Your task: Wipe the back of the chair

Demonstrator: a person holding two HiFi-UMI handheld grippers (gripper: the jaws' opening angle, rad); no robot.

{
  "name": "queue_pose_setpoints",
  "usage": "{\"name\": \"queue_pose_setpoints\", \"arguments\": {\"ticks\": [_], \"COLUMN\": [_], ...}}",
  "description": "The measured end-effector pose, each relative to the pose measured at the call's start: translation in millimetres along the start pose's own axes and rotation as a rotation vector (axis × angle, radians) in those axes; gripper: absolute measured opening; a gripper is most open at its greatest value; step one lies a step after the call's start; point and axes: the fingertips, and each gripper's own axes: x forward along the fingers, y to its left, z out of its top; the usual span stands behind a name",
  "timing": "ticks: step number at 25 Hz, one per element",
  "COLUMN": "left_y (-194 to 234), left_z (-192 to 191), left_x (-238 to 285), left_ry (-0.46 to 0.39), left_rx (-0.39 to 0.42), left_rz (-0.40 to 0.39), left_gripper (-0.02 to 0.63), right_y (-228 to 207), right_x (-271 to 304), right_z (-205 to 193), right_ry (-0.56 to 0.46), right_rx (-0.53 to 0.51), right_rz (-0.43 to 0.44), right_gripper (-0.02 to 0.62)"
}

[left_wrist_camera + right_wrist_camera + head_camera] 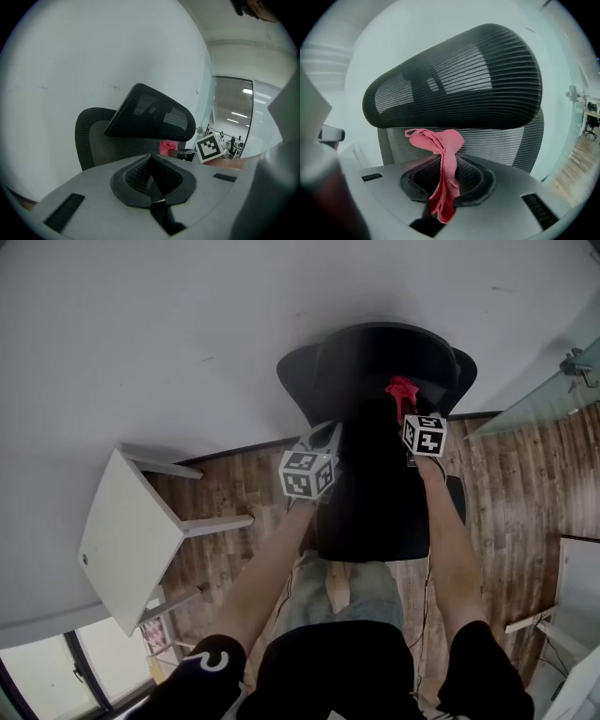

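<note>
1. Two forearms reach forward from the person, over a wooden floor, each hand holding a gripper out at chair height.
2. Left gripper has its jaws pressed together with nothing between them. It hangs just left of the chair's middle, apparently idle while the other tool does the work.
3. Right gripper is clamped on a pink cloth. A fold stands up above the jaws and a tail hangs down behind them, so the raised bunch likely serves as the wiping pad.
4. From the head view, that cloth sits at the upper right of the chair, just below the headrest. Whether it is touching the mesh cannot be told.
5. Chair back, the thing to be wiped, fills the right gripper view directly ahead, a ribbed black mesh with the headrest tilted above it. Its wide face looks well placed for side-to-side strokes.
6. Off to the left, a white side table stands well apart from the work.
7. Behind the chair rises a plain pale wall; the chair stands near it, which probably explains the reach from this side.
</note>
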Motion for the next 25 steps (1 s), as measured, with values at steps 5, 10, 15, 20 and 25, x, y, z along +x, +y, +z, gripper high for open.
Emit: {"name": "queue_pose_setpoints", "arguments": {"ticks": [5,10,15,20,25], "left_y": [-21.4,-41.2,-64.6,-85.6,-100.7], "left_z": [0.1,0.5,4.2,7.6,4.8], "left_x": [16.7,35.9,58.8,77.9,89.6], "left_ry": [-0.008,-0.013,-0.008,-0.013,-0.003], "left_rx": [-0.004,-0.014,-0.004,-0.010,-0.005], "left_rz": [0.012,0.015,-0.010,-0.032,-0.054], "left_gripper": [0.021,0.021,0.021,0.021,0.021], "right_y": [-36.7,-71.6,-109.3,-149.7,-182.2], "right_x": [-5.3,-11.2,-23.5,-40.6,-60.0], "right_z": [-0.3,-0.4,-0.7,-5.1,-11.3], "right_ry": [0.001,0.008,0.012,0.016,0.015], "right_rx": [0.001,-0.005,0.000,0.010,0.018], "right_rz": [-0.011,-0.023,-0.055,-0.101,-0.158], "right_gripper": [0.078,0.078,0.080,0.080,0.080]}}
